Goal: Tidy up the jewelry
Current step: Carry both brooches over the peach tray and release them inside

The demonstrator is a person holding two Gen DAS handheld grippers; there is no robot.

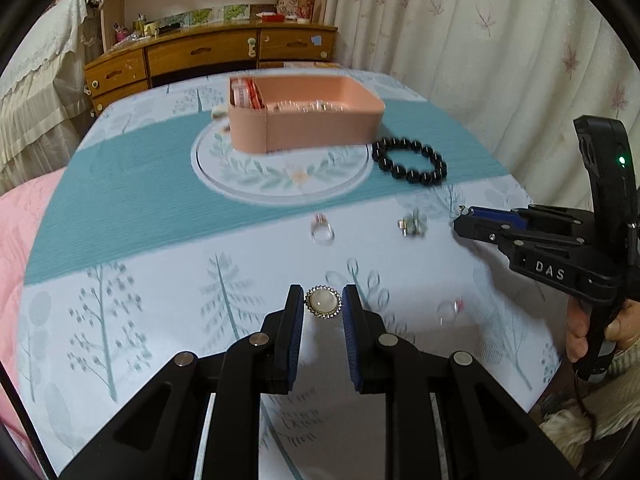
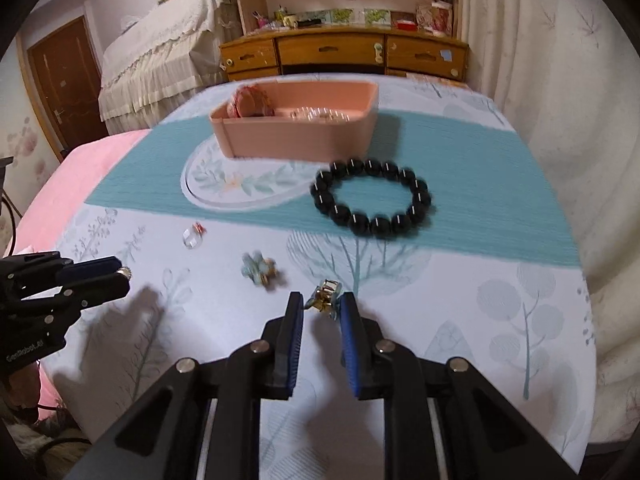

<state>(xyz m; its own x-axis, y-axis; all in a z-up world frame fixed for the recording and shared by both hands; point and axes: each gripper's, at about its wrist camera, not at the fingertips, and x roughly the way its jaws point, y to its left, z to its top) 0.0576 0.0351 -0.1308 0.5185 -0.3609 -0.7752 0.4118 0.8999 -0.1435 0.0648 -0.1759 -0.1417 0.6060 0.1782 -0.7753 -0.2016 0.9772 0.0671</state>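
Metal-rimmed round white-stone brooch [image 1: 323, 302] sits clenched in left claw [image 1: 322, 305]; small gold clip earring [image 2: 323, 299] in right claw [image 2: 321, 307]: light, slippery, grip by rims

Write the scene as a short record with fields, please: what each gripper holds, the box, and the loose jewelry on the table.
left gripper: shut on a round white ring
right gripper: shut on a small gold piece
pink box: open, beads inside
black bracelet: on the table beside the box
clear ring: loose on the table
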